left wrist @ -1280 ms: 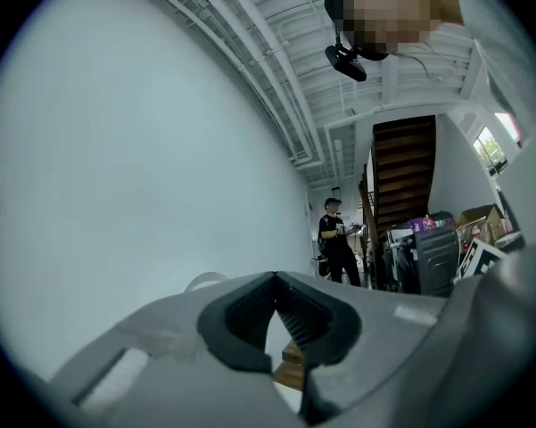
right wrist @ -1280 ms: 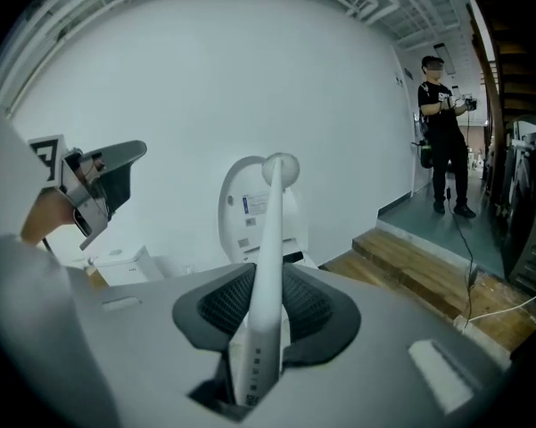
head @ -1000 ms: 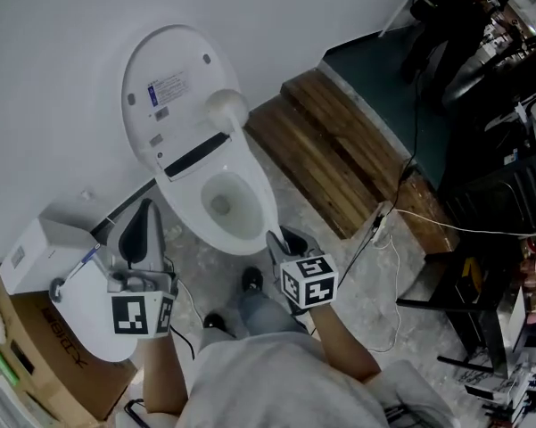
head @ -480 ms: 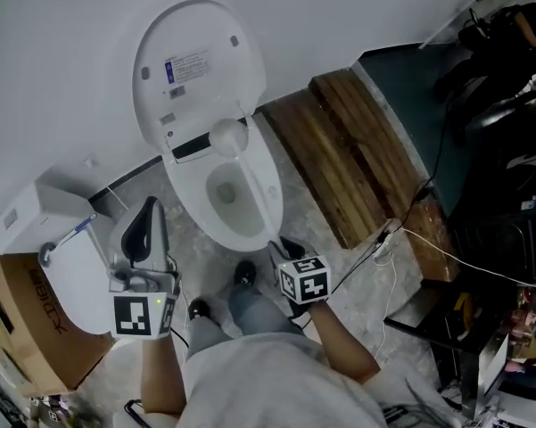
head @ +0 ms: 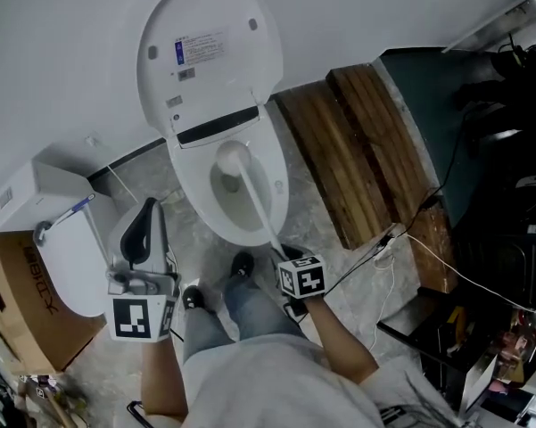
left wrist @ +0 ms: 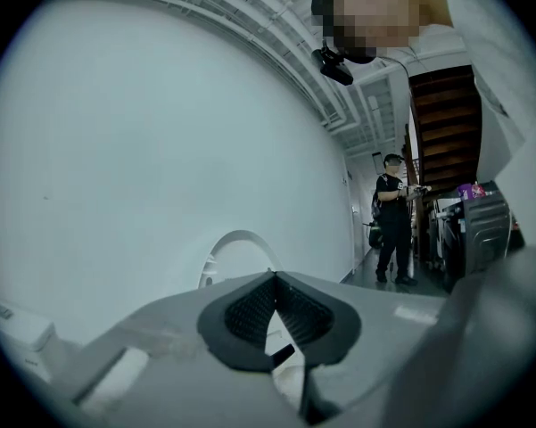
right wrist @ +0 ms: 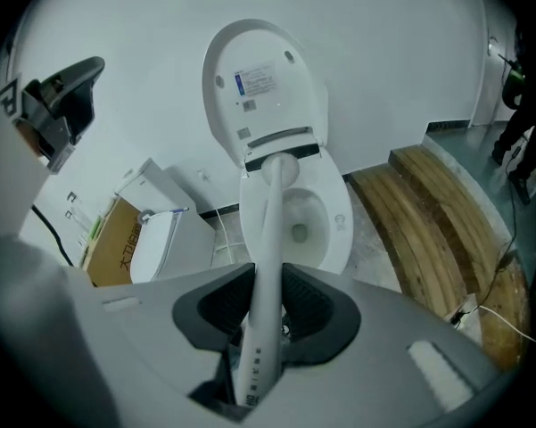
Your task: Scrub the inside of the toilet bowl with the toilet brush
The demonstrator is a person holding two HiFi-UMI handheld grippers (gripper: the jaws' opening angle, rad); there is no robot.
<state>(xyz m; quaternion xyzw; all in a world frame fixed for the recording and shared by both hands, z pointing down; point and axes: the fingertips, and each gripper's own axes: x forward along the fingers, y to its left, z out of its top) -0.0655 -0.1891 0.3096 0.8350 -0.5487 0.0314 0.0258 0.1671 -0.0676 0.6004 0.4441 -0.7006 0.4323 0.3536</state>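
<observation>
The right tool point(head: 278, 250) is closed narrow on the white handle of the toilet brush point(head: 254, 199), its dark pads point(right wrist: 221, 308) pressing the handle from both sides. The brush slants forward and down, and its round head point(head: 232, 158) is at the back part of the toilet bowl point(head: 189, 196), just below the hinge of the raised lid point(head: 205, 52) (whether it touches the porcelain, I cannot tell). The left tool point(head: 145, 221) is held well apart from the bowl, on the person's left side, with its jaws closed together and nothing between them. A wooden step point(head: 357, 150) lies on the floor to the right of the toilet.
</observation>
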